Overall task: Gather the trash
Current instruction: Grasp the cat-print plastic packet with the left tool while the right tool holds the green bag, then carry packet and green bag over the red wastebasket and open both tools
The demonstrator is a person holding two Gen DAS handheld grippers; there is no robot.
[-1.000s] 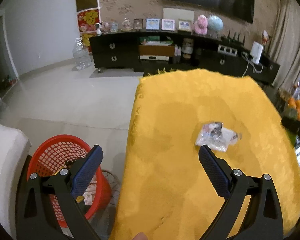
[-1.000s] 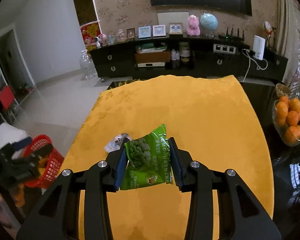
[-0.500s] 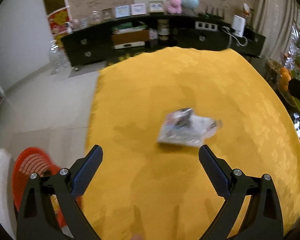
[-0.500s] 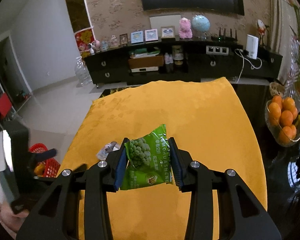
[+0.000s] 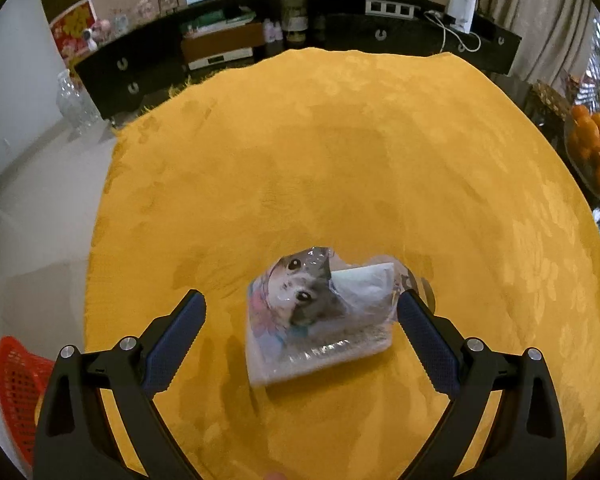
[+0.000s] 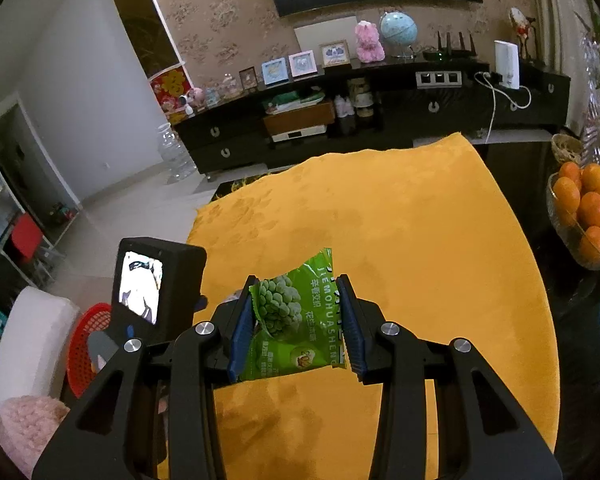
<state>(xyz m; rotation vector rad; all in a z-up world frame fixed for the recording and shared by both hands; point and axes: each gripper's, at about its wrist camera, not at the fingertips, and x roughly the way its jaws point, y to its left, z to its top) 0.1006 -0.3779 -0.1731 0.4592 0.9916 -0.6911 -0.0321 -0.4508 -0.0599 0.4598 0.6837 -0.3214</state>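
Right gripper jaws pinch a crumpled green plastic snack bag above the yellow-clothed table; "JIEMOHUASHENG" readable, smaller print illegible. Left gripper jaws spread around a clear crinkled wrapper with a cat picture lying on the table, text unreadable. Red mesh plastic basket cut off at frame edge.

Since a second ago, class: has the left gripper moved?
Yes. The left gripper has swung right and forward over the yellow cloth: the red basket has slid to the picture's left edge, and the wrapper now lies between its open fingers.
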